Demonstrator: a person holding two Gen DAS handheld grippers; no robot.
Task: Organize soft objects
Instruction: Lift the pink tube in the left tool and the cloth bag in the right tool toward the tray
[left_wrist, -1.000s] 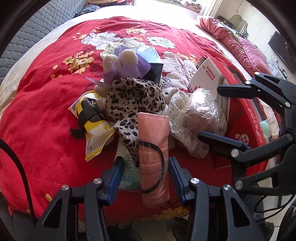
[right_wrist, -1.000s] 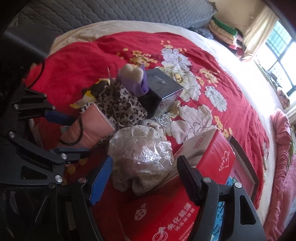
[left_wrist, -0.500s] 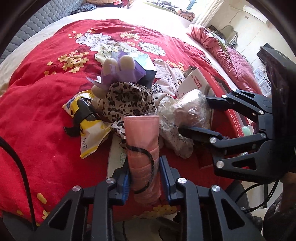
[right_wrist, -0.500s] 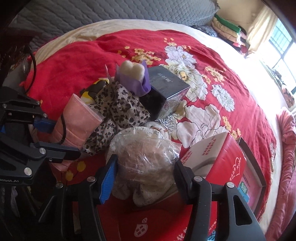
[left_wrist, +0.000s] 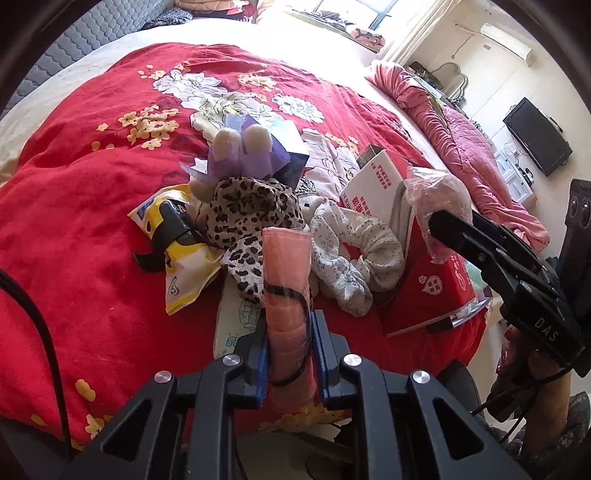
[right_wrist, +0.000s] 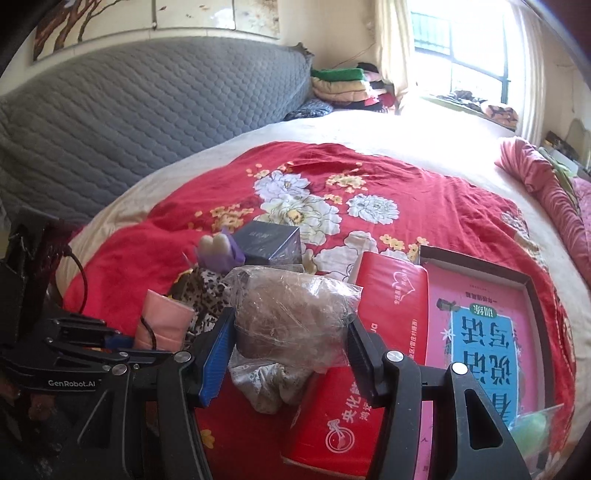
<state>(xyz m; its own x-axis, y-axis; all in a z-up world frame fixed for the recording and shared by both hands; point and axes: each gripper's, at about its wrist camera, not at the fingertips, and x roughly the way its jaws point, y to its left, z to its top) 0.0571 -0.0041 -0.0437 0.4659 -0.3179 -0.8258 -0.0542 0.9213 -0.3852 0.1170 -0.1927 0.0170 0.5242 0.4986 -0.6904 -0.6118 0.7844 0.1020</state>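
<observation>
My left gripper (left_wrist: 290, 330) is shut on a rolled pink towel (left_wrist: 286, 273) bound with a black band, held up at the near edge of the bed. The same pink towel (right_wrist: 164, 319) shows at the left of the right wrist view. My right gripper (right_wrist: 291, 336) is shut on a clear plastic bag (right_wrist: 291, 310) with something soft and brown inside, raised above the pile. Left on the bed are a leopard-print cloth (left_wrist: 251, 206), a purple plush with cream feet (left_wrist: 240, 151) and a white speckled cloth (left_wrist: 351, 247).
A red floral blanket (left_wrist: 92, 221) covers the bed. A red box (right_wrist: 391, 306) and a tray with a pink book (right_wrist: 480, 332) lie to the right. A dark box (right_wrist: 267, 243) stands behind the plush, a yellow packet (left_wrist: 184, 262) on the left. A grey headboard (right_wrist: 147, 118) stands behind.
The left jaws closed onto the pink towel and raised it slightly. The right jaws closed on the plastic bag, then the gripper rolled and lifted the bag off the pile.
</observation>
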